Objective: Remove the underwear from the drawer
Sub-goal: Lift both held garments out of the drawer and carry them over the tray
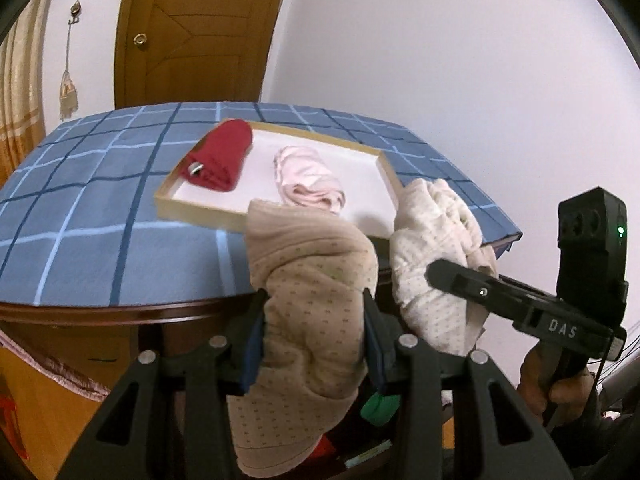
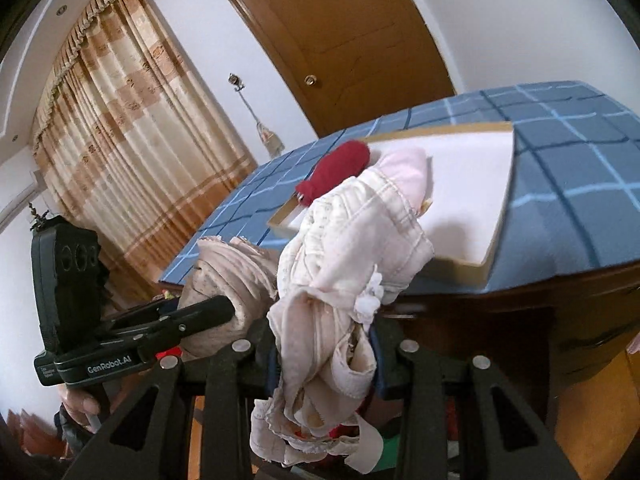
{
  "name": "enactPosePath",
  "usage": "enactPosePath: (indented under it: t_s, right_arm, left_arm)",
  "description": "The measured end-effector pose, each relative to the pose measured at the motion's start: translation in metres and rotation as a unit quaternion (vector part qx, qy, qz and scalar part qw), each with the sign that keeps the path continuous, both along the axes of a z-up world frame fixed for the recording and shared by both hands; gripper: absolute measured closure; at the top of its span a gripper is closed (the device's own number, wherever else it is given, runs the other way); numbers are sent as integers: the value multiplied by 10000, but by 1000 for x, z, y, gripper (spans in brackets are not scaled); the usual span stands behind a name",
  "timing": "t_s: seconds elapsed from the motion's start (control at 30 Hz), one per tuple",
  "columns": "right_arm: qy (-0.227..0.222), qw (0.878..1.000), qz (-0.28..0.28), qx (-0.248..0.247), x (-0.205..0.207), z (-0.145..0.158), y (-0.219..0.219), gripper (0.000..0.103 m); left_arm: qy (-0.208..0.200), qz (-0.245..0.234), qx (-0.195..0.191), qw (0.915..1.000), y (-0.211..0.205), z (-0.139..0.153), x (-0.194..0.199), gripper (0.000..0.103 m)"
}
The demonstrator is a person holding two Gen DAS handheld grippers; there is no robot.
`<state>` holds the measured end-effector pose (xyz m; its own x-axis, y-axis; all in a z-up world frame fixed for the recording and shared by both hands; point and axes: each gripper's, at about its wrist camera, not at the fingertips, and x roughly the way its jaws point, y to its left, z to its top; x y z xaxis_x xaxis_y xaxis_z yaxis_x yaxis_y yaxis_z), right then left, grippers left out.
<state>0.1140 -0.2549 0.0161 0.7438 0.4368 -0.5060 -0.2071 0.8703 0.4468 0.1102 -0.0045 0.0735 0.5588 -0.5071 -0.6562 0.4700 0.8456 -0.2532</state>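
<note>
Nearby, shallow tray (image 1: 200, 210) holding red roll (image 1: 224, 156), left hand-held gripper (image 1: 314, 344) clamping beige underwear (image 1: 312, 280), right hand-held gripper (image 2: 324, 354) clamping cream underwear (image 2: 352, 240).

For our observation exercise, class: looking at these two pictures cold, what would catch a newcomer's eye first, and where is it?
First, the two garments held up in the foreground: a beige dotted underwear clamped in the left tongs and a cream-white underwear in the right tongs. Behind them, on the blue checked tablecloth, a shallow tray holds a red folded piece and a pale pink one.

White walls (image 1: 440, 60), a wooden door (image 1: 192, 32), tan patterned curtains (image 2: 132, 140); table under blue checked cloth (image 1: 100, 200).
</note>
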Motion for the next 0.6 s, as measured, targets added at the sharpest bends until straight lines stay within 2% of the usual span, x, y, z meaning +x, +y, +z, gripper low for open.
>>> enactPosePath:
  t_s: [0.6]
  right_arm:
    - [-316,9977,-521,-295,42,49,-31,66]
  left_arm:
    - [-548,-84,-61,9984,-56,46,54,62]
